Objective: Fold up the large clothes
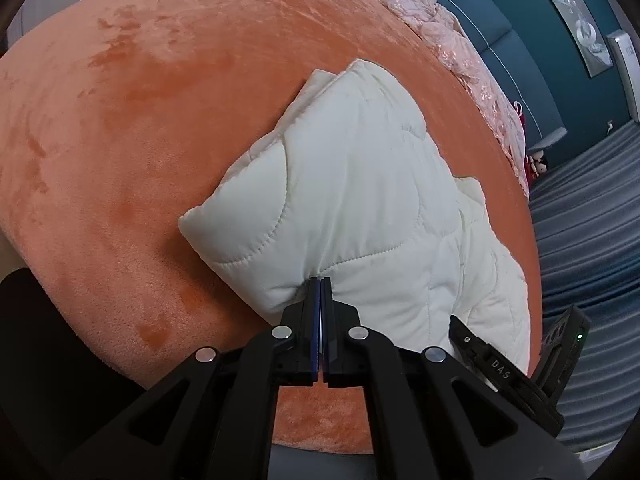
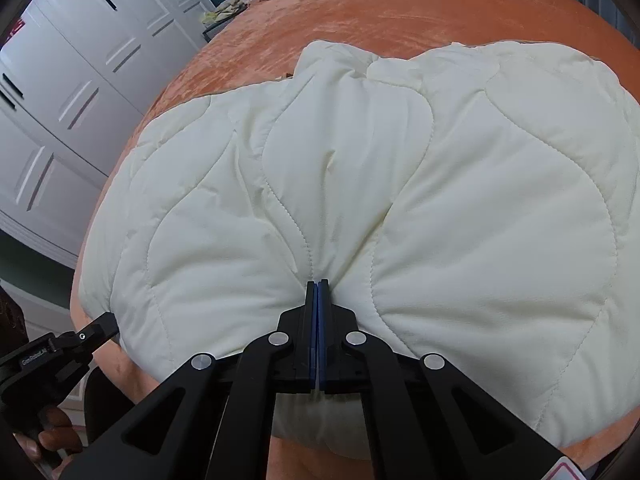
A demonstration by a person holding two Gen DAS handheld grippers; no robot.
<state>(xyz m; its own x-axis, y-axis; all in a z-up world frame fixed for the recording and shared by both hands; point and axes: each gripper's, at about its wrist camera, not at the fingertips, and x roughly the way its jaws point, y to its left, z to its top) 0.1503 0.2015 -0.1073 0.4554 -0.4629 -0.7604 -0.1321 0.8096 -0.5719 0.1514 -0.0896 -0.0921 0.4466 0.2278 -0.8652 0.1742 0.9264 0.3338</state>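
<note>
A white quilted padded garment (image 1: 360, 184) lies partly folded on an orange plush bed cover (image 1: 140, 120). My left gripper (image 1: 320, 280) is shut on its near edge, the fabric puckering at the tips. In the right wrist view the garment (image 2: 440, 180) fills most of the frame, and my right gripper (image 2: 319, 282) is shut on its near edge, with creases fanning out from the pinch. The right gripper also shows at the lower right of the left wrist view (image 1: 516, 372). The left gripper shows at the lower left of the right wrist view (image 2: 60, 352).
Pink lacy bedding (image 1: 460, 40) is bunched along the far side of the bed. A teal wall (image 1: 520, 20) and grey striped floor (image 1: 592, 240) lie beyond. White wardrobe doors (image 2: 80, 80) stand to the left of the bed in the right wrist view.
</note>
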